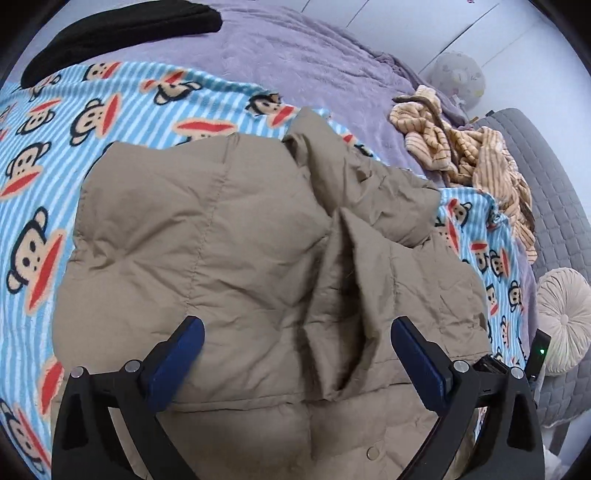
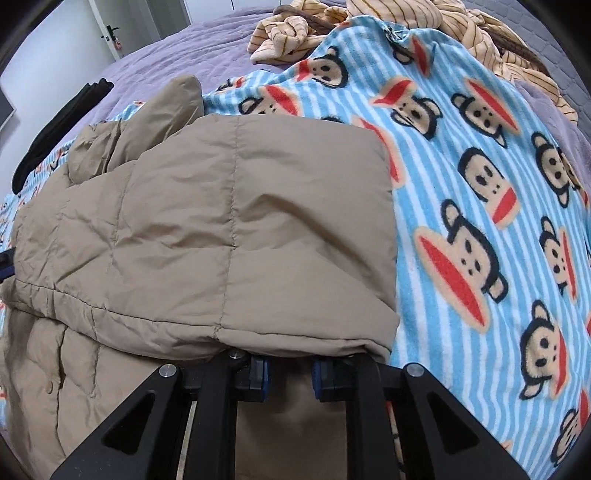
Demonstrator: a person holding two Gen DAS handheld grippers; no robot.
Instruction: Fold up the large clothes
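Observation:
A tan quilted puffer jacket (image 1: 229, 236) lies partly folded on a blue striped monkey-print blanket (image 1: 44, 155) on the bed. My left gripper (image 1: 295, 332) is open, its blue pads wide apart just above the jacket's crumpled middle, holding nothing. In the right wrist view the jacket (image 2: 221, 221) has its hem folded over towards me. My right gripper (image 2: 289, 363) has its pads close together under that folded edge, pinching the jacket's fabric; the fingertips are hidden by the cloth. The blanket (image 2: 461, 221) lies bare to the right.
A striped yellow-brown garment (image 1: 469, 155) lies crumpled at the right of the bed on a purple bedspread (image 1: 295, 59). A black garment (image 1: 122, 33) lies at the far left. A grey quilted chair (image 1: 554, 206) with a round cream cushion (image 1: 565, 321) stands beside the bed.

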